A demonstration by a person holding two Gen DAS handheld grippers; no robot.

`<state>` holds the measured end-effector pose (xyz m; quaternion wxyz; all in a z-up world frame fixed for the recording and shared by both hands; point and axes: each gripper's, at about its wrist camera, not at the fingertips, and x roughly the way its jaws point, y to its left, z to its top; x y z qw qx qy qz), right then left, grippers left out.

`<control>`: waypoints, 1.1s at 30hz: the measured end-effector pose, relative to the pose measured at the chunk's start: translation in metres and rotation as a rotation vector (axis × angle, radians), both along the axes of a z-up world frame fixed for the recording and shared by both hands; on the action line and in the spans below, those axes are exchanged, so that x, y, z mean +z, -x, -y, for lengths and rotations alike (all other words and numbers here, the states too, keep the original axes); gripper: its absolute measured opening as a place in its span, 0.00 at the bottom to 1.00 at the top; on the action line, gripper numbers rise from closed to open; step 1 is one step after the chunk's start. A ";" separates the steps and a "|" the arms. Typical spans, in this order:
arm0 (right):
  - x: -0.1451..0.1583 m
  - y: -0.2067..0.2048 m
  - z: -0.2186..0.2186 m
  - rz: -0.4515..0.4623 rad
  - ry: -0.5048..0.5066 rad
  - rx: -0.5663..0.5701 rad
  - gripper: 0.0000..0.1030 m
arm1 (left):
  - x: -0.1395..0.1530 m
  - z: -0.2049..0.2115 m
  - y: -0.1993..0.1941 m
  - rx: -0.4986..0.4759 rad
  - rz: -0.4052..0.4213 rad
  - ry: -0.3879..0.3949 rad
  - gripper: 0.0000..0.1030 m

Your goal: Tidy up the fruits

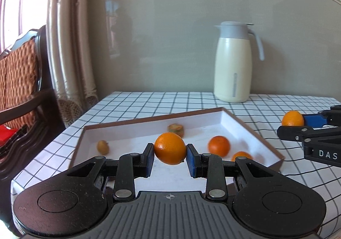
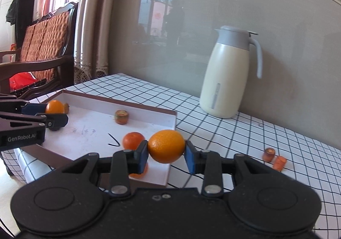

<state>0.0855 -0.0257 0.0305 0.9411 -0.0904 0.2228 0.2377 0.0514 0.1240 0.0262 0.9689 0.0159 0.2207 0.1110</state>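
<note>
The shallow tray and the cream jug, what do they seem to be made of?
Tray: probably cardboard, like a box lid. It has thin straight walls, a matte white inside with pen marks and a brown outer edge.

Jug: the cream body looks like painted metal or plastic with a smooth satin finish and soft highlights; which one is unclear. Its grey lid and handle look like matte plastic.

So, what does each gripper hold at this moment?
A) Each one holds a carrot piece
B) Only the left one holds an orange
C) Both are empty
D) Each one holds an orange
D: the left gripper clamps one orange, and the right gripper clamps another orange.
</note>
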 end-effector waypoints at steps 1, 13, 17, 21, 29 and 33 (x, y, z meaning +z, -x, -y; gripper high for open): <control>0.000 0.000 -0.003 0.001 0.000 0.005 0.26 | 0.000 -0.003 0.001 0.006 0.001 0.000 0.31; -0.002 -0.003 -0.034 0.002 0.000 0.060 0.26 | -0.005 -0.037 0.002 0.071 -0.007 -0.001 0.31; -0.003 -0.007 -0.042 0.002 -0.002 0.064 0.26 | -0.007 -0.046 -0.001 0.090 -0.006 0.001 0.31; -0.004 -0.012 -0.050 0.005 -0.003 0.067 0.26 | -0.009 -0.055 -0.007 0.107 -0.006 0.012 0.31; -0.004 -0.030 -0.057 -0.012 -0.027 0.052 0.26 | -0.009 -0.060 -0.020 0.110 0.010 0.022 0.31; -0.005 -0.039 -0.055 -0.013 -0.038 0.037 0.26 | -0.009 -0.066 -0.026 0.121 0.013 0.032 0.31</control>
